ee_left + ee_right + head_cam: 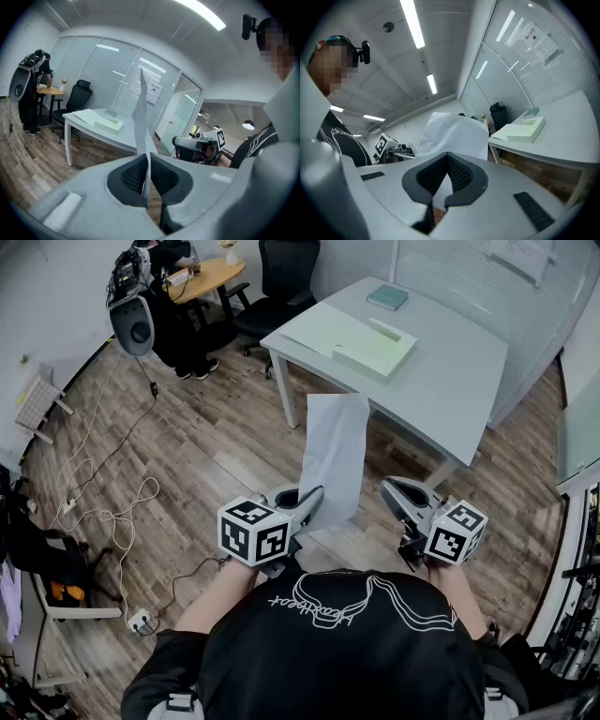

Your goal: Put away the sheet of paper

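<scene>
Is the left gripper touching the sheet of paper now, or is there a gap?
Touching. The left gripper view shows the left gripper with jaws shut on the sheet of paper, which stands edge-on between them.

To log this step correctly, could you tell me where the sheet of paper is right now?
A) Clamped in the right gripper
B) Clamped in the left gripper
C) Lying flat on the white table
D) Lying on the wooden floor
B: the left gripper has its jaws shut on one edge of the sheet of paper, holding it in the air, while the right gripper is beside the sheet and not touching it.
</scene>
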Motion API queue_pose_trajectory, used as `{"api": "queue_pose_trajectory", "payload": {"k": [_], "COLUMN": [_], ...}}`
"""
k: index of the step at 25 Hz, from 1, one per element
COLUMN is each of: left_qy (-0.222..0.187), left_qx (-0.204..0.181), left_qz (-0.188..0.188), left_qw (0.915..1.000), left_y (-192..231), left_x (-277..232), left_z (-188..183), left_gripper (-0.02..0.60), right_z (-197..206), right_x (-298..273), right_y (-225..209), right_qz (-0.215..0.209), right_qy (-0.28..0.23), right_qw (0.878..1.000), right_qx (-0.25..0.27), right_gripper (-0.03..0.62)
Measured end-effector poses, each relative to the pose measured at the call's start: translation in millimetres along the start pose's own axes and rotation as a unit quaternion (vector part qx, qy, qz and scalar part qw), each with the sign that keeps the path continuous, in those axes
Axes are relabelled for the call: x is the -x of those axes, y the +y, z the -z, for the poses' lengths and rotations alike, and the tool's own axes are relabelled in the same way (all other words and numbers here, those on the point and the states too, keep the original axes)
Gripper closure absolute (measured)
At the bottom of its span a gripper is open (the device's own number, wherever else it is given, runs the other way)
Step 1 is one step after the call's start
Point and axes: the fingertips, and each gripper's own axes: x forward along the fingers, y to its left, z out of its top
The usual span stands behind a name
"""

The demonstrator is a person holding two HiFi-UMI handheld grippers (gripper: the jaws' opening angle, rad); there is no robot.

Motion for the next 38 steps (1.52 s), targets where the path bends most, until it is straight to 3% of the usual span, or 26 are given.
{"api": "queue_pose_trajectory", "payload": {"k": [18,23,31,38], "left_qy": [-0.009,-0.008,-0.002,0.005], "left_qx": [-0.023,-0.034,-0.024,-0.015], "left_qz": [0.001,0.002,-0.006,0.008], "left_qw": [0.9997,0.9994,0.9997,0.9998], "left_y": [-10,-14,13,52], "left_x": [-7,-8,-9,-28], "left_z": [-19,-22,-20,-31], "left_gripper": [0.57,0.571,0.57,0.571], "right_z": [-17,-21,-17,-20], "right_x": [5,1,-26,-59], "right_y": [-3,-1,-12,-47], "right_qz": [-0.003,-0.021,-0.034,-0.014], "right_qy": [-0.018,-0.027,-0.027,-0.02], "right_qw": [1.0,0.999,0.999,1.0], "right_qx": [0.009,0.011,0.0,-0.019], "right_gripper": [0.585,0.585,0.585,0.585]}}
